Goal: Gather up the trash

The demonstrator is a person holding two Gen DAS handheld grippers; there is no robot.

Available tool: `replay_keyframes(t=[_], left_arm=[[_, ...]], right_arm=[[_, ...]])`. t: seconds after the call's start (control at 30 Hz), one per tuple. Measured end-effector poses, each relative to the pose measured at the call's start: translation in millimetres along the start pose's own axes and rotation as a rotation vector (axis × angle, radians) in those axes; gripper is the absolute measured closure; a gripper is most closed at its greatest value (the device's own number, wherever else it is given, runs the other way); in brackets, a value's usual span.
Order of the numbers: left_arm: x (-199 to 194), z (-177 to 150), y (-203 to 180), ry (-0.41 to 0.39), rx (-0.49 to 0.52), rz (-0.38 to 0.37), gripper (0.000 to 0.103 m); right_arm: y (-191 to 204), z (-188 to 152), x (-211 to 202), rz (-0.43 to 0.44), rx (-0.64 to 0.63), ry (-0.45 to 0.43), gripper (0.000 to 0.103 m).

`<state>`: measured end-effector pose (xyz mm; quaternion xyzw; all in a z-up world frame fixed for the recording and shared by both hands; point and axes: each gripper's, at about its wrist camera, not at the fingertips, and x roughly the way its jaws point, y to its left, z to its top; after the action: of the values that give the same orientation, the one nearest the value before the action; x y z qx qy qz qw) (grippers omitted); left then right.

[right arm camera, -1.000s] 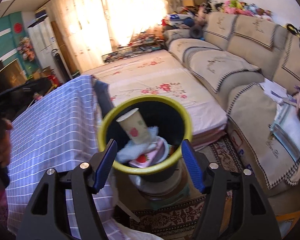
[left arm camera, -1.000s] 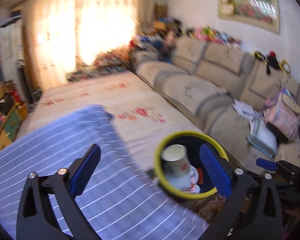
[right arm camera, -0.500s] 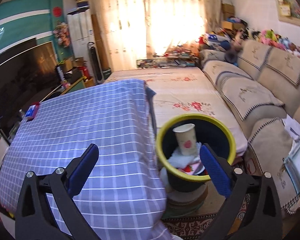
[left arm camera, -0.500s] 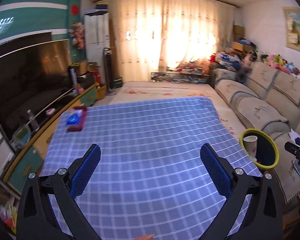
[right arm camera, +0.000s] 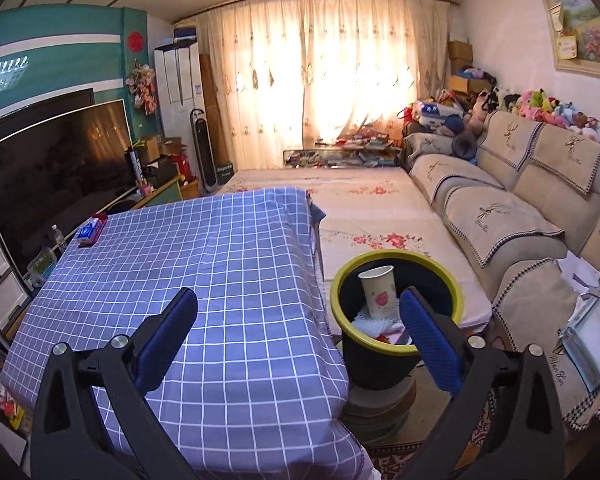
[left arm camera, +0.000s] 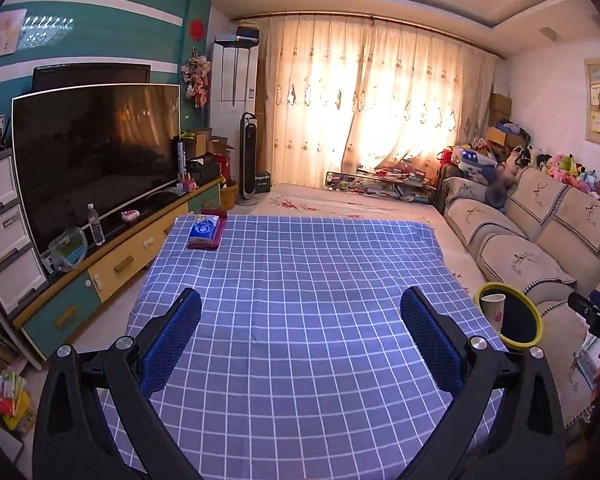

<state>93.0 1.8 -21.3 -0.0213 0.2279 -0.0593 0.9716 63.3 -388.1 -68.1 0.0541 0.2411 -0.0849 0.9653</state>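
Note:
A black trash bin with a yellow rim stands on the floor right of the table; it also shows in the left wrist view. A paper cup with a red print stands in it on crumpled white tissue and wrappers. My left gripper is open and empty above the blue checked tablecloth. My right gripper is open and empty over the table's right edge, its right finger in front of the bin.
A blue tissue pack on a red box lies at the table's far left corner. A TV on a cabinet stands left. A beige sofa runs along the right. A flowered mat covers the floor beyond.
Both grippers have pulled back and swung left from the bin toward the table. The right gripper has opened wider. The cup stays in the bin.

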Motion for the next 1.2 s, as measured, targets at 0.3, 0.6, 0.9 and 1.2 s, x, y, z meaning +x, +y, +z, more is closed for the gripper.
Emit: replay_keyframes(t=[0.3, 0.6, 0.9, 1.2], left_arm=[[-39, -17, -8, -0.030, 0.005, 0.009, 0.005], [-54, -15, -6, -0.061, -0.002, 0.016, 0.005], [-48, -14, -8, -0.052, -0.003, 0.011, 0.005], [-46, -14, -9, -0.053, -0.001, 0.013, 0.005]], right_arm=[[-1, -8, -35, -0.013, -0.002, -0.057, 0.007], [4, -5, -36, -0.006, -0.004, -0.066, 0.007], [9, -6, -37, 0.006, -0.014, -0.067, 0.007], [10, -6, -36, 0.014, -0.013, -0.064, 0.007]])
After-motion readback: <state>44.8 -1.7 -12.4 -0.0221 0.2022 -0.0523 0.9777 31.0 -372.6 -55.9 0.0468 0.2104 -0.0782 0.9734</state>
